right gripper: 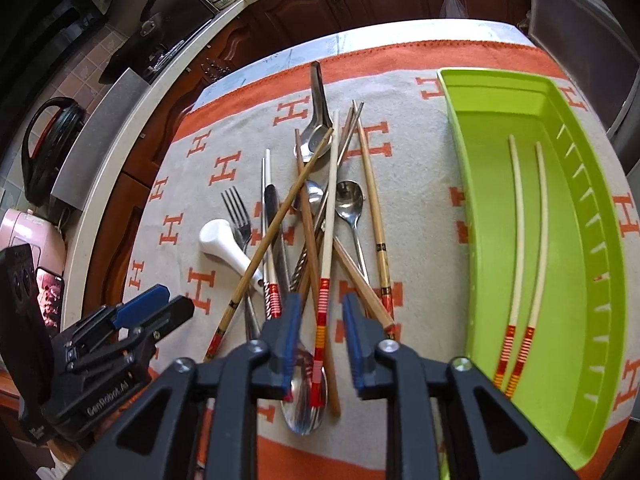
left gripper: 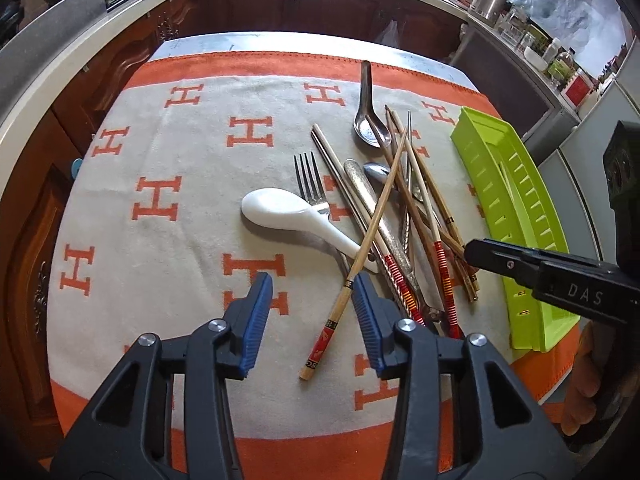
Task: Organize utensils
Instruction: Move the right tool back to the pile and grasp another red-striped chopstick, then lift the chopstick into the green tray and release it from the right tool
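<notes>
My right tongs (right gripper: pixel 318 338) gape around a red-banded chopstick (right gripper: pixel 325 248), lined up to match the pair in the green tray (right gripper: pixel 480 200). My left tongs (left gripper: pixel 314 320) stand open and empty beside a bamboo chopstick (left gripper: pixel 360 260).

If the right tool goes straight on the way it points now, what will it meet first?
Most likely the pale chopstick with red and orange bands, which lies between the open pads of the right tool on the utensil pile. How far above it the tool is cannot be judged.

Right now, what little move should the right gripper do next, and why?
Probably lower and close the right gripper on the red-banded white chopstick lying between its open fingers; two matching chopsticks already lie in the green tray.
</notes>
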The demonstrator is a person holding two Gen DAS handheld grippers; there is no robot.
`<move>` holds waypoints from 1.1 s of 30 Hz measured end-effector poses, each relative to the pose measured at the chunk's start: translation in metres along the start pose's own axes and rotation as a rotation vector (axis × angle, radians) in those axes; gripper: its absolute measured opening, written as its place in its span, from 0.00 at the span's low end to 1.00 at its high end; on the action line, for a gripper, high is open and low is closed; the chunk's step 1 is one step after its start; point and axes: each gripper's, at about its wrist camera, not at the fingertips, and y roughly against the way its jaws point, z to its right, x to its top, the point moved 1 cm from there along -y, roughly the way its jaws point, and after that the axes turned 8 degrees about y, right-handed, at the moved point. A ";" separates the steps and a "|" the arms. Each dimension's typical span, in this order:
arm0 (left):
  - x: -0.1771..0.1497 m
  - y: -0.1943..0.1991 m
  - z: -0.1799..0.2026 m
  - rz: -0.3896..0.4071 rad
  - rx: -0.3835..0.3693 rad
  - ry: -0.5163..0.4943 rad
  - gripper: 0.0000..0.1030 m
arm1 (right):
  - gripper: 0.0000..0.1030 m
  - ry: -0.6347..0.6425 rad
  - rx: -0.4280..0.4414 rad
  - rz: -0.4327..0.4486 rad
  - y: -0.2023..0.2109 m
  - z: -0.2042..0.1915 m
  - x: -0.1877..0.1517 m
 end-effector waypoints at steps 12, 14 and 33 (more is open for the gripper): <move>0.004 -0.048 0.016 -0.079 -0.018 -0.044 0.38 | 0.18 -0.009 0.044 -0.028 -0.026 0.010 0.005; 0.005 -0.051 0.016 -0.081 -0.015 -0.042 0.38 | 0.12 -0.005 0.058 -0.028 -0.028 0.009 0.005; 0.000 -0.050 0.031 -0.078 -0.022 -0.059 0.05 | 0.05 -0.017 0.081 0.027 -0.018 0.009 -0.001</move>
